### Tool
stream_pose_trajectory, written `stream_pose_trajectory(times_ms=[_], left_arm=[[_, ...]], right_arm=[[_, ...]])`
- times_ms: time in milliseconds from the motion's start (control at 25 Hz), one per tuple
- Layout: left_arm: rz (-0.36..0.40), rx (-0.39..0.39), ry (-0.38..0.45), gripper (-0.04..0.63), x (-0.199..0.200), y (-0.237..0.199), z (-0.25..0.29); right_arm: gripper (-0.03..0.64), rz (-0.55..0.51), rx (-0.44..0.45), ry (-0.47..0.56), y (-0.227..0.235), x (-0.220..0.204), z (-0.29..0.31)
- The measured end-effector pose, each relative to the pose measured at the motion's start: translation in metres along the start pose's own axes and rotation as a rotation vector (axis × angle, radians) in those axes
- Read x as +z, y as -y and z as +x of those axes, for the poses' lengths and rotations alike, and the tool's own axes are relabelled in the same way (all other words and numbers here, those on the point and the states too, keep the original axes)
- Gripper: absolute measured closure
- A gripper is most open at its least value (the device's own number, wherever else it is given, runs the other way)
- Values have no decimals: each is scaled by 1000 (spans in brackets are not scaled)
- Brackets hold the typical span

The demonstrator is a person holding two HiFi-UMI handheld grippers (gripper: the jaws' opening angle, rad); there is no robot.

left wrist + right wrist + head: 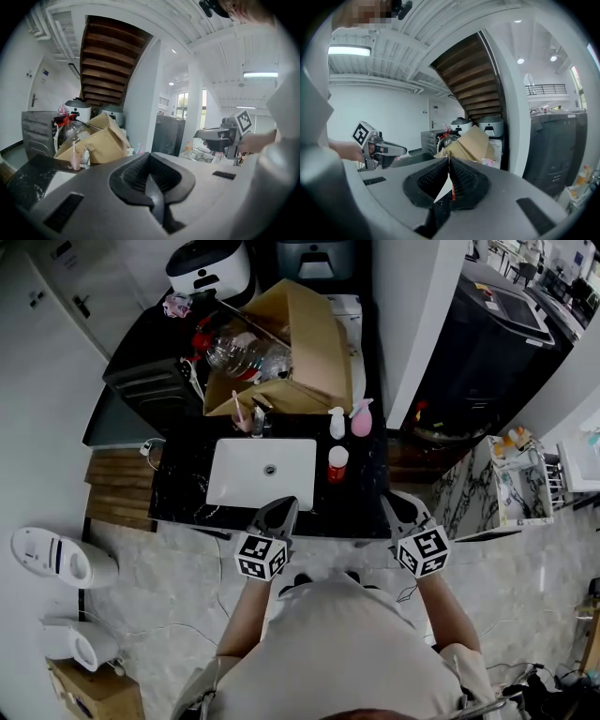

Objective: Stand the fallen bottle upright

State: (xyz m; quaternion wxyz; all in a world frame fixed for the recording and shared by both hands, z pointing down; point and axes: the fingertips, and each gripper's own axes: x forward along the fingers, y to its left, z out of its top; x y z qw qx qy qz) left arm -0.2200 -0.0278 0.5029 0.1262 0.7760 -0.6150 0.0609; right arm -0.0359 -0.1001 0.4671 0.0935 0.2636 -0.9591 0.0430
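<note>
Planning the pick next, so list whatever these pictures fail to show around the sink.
Red-and-white bottle: the head view looks steeply down, so lying or upright is unclear; label too small.
Right gripper view: the shut right gripper leaves only a red sliver, perhaps it.
Left gripper view: the shut left gripper blocks the bottle and most of the sink.
Cardboard box: head view, flaps hide what lies under the clear bottles.

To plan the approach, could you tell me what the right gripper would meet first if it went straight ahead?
Probably the cardboard box, straight beyond the closed tips of the right gripper. The red-and-white bottle sits lower, under that line, though depth is hard to judge.
</note>
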Motion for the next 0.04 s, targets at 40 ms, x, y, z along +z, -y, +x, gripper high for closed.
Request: stream_pose_trajectory(times_ms=[40], left_arm=[[-1, 0, 1, 588, 0, -1, -1]], right_arm=[[581, -2, 1, 1, -1, 1, 1]])
